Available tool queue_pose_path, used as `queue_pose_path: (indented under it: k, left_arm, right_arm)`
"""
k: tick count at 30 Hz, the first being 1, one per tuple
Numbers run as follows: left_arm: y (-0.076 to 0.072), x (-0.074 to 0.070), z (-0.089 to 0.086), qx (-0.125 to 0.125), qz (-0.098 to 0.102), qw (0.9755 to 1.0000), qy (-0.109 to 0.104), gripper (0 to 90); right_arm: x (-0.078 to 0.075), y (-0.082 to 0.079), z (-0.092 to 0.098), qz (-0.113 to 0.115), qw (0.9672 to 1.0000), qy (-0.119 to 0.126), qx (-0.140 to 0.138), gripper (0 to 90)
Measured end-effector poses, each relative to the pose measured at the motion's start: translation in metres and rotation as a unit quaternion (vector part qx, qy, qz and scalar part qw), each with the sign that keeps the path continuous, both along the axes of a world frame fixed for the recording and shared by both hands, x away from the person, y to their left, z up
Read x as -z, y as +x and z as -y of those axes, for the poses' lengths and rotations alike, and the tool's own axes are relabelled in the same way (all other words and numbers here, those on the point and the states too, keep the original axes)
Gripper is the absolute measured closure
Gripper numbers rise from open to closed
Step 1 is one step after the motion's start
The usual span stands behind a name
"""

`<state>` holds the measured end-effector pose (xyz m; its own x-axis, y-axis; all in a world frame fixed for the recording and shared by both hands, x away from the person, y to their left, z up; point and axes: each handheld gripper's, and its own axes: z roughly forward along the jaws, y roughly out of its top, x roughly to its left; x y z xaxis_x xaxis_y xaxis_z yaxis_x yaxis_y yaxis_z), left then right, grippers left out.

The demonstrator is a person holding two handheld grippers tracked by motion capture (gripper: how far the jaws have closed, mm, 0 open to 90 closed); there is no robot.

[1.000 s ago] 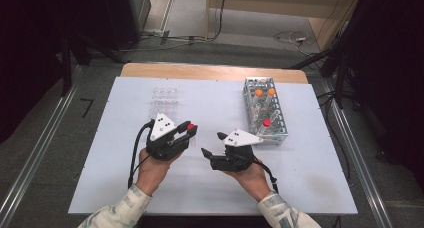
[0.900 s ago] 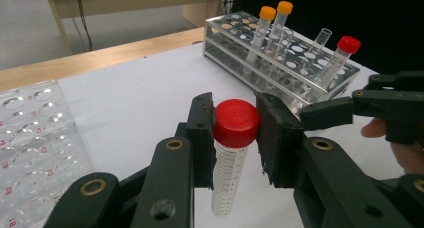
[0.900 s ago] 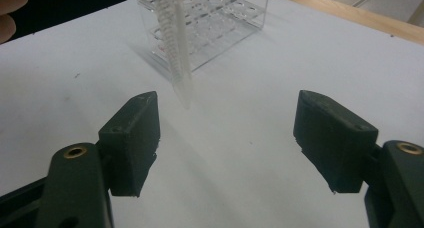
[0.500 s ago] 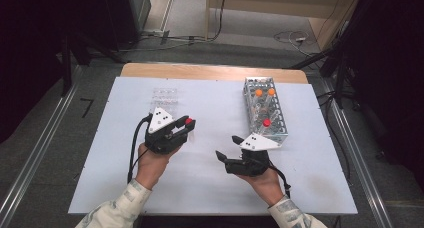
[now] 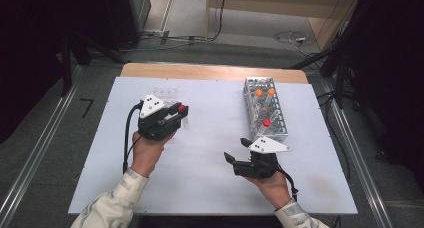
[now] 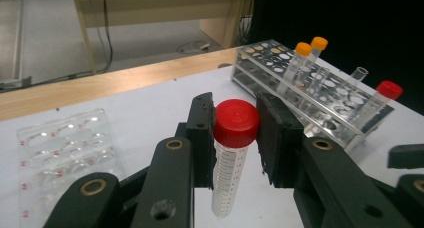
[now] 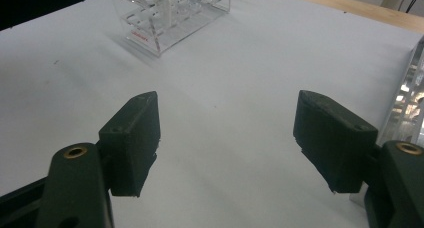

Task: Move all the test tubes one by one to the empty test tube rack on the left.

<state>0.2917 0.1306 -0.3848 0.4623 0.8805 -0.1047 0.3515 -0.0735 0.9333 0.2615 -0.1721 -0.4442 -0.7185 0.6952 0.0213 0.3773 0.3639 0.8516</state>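
While held: the clear plastic tube with a red screw cap (image 6: 231, 153) stands upright between the left gripper (image 6: 235, 138) pads, clamped just under the cap, above the tabletop's (image 5: 210, 153) left half.
Right gripper (image 7: 227, 138): jaws wide apart, nothing between them, near the front edge.
Clear tube rack (image 5: 265, 113): right half, towards the far edge.
Clear well plate (image 6: 60, 153): far left.

The left hand-held gripper (image 5: 181, 114) is held level, jaws clamped. The right hand-held gripper (image 5: 237, 150) is held with jaws spread wide.
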Motion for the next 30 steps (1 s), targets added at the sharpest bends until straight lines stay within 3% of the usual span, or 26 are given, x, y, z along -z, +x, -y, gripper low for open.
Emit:
queue_pose_path:
  k: [2, 14, 22, 30]
  left_arm:
    - [0.003, 0.000, -0.002, -0.007, 0.002, 0.9999, 0.008, 70.0]
    - [0.013, -0.011, -0.019, -0.030, 0.008, 0.9995, -0.008, 70.0]
    - [0.018, -0.013, -0.028, -0.047, 0.010, 0.9988, -0.006, 70.0]
    - [0.022, -0.011, -0.039, -0.076, 0.010, 0.9970, 0.009, 70.0]
  right_arm:
    - [0.000, -0.001, 0.000, -0.001, 1.0000, -0.002, 0.001, 25.3]
    - [0.000, 0.001, 0.003, 0.001, 1.0000, -0.002, 0.003, 25.4]
    - [0.000, 0.001, 0.003, -0.001, 1.0000, -0.003, 0.004, 25.4]
    - [0.000, 0.001, 0.003, 0.000, 1.0000, -0.003, 0.004, 25.5]
